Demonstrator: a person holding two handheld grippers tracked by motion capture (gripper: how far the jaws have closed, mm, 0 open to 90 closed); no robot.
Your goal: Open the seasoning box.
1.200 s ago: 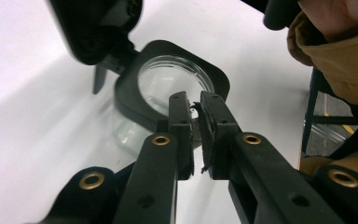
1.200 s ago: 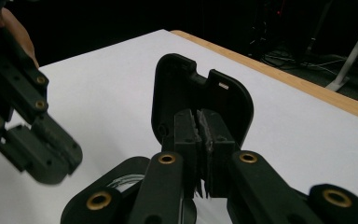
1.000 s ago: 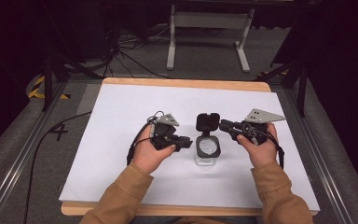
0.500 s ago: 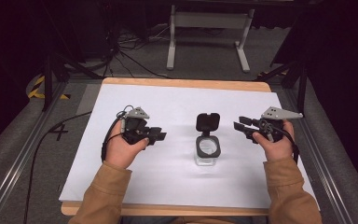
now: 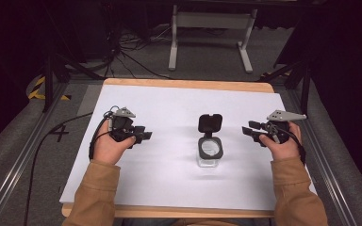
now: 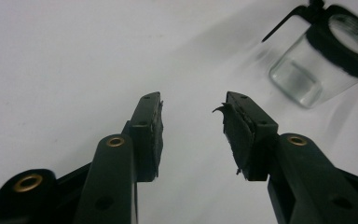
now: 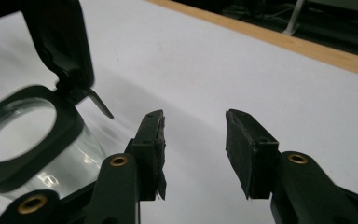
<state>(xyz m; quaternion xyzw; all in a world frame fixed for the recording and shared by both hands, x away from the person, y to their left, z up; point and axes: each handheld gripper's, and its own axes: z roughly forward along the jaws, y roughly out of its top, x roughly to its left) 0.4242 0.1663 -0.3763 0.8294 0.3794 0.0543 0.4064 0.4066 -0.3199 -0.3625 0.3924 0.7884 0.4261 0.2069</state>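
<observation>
Jar left open, both tongs backing off

High view: the jar, clear with a black collar and its lid flipped up behind, stands on the white board between the tongs. The left tongs are well apart from it on one side, the right tongs nearer on the other.

Left gripper view: the jaws have just been opening and stand released, nothing between them; the jar sits ahead and off to the right of the tips.

Right gripper view: these jaws have also just been opening and hold nothing; the jar is just beside the left jaw, lid upright.

The work looks finished. Retreat best goes sideways and level, keeping the right tongs off the lid.
</observation>
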